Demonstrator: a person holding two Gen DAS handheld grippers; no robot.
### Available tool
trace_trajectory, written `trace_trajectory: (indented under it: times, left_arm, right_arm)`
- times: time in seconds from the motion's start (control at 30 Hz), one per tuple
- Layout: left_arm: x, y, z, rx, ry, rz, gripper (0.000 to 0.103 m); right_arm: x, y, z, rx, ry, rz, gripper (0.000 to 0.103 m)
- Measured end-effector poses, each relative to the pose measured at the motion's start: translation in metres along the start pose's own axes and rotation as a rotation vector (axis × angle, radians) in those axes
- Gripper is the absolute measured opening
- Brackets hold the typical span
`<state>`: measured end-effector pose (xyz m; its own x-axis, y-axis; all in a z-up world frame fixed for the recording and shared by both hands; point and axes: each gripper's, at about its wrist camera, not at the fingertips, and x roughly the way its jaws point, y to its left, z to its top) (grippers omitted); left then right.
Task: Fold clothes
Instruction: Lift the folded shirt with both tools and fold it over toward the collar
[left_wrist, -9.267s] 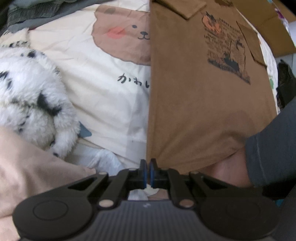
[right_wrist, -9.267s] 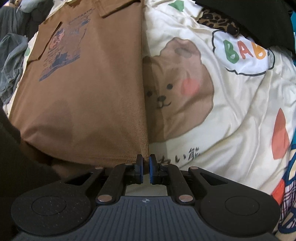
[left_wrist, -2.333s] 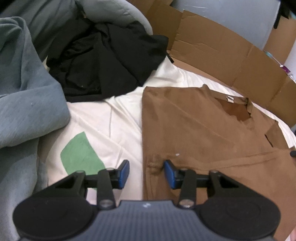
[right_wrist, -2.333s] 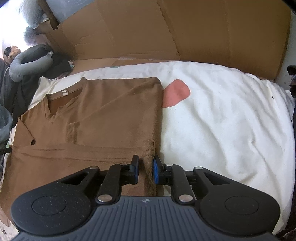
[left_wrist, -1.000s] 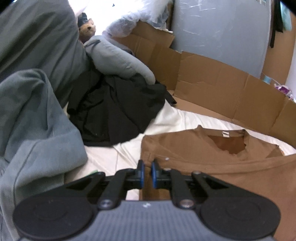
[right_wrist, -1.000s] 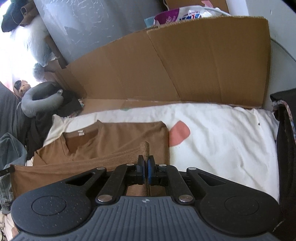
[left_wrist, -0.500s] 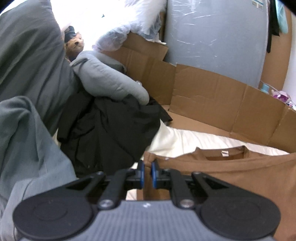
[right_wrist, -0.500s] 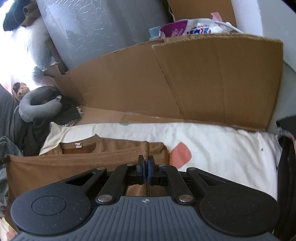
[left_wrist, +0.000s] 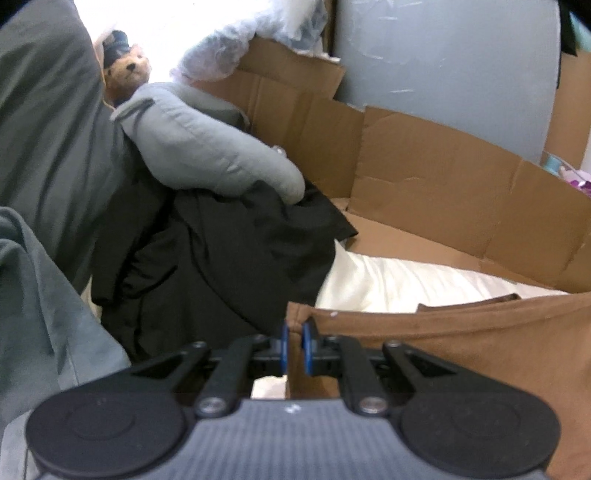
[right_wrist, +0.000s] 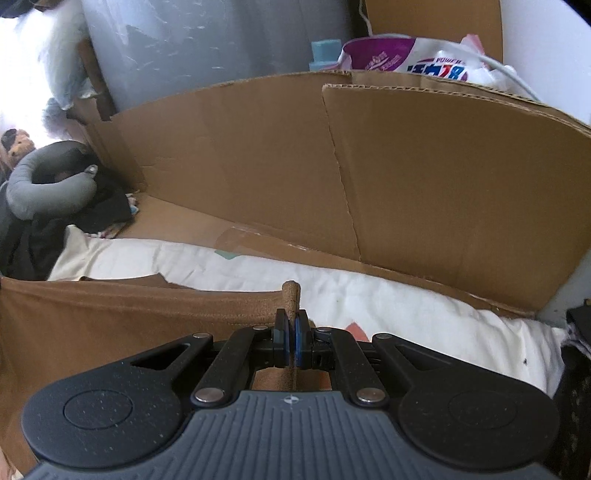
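A cream bed sheet covers the bed and carries everything here; cardboard panels stand along its far edge as a low wall. On the left side of the bed lies a heap of black clothing, with grey-green fabric nearer still and a grey neck pillow resting on top of the black heap. A brown T-shirt is the task's thing: its gripped edge is lifted off the sheet and stretched taut as a band between the two grippers, above the middle of the bed, while another part of it lies flat on the sheet just beyond that raised edge. The left gripper has its blue-padded jaws closed tight on the left corner of the raised edge; the right gripper has its jaws clamped on the right corner, where a small tuft of brown cloth sticks up between the fingers. A small teddy bear sits at the far left corner behind the pillow, and a purple and white plastic bag shows above the cardboard at the far right.
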<state>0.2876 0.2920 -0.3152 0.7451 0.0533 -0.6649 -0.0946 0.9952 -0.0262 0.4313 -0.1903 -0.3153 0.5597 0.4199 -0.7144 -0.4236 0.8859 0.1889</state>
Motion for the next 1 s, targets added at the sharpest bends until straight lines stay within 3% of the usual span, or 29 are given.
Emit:
trace_trajectory:
  times: [0.37,0.63,1.0]
  left_arm:
    - [0.038,0.001,0.003,0.026,0.038,0.02,0.009]
    - [0.041,0.002,0.017,0.026,0.012,0.011,0.009]
    - [0.071,0.005,0.022,-0.02,0.053,0.026,0.009]
  right_arm:
    - [0.048,0.015,0.014,-0.06,0.03,-0.08,0.001]
    - [0.055,0.018,0.022,-0.061,0.034,-0.126,0.001]
    - [0.078,0.029,0.033,-0.087,0.062,-0.185,0.001]
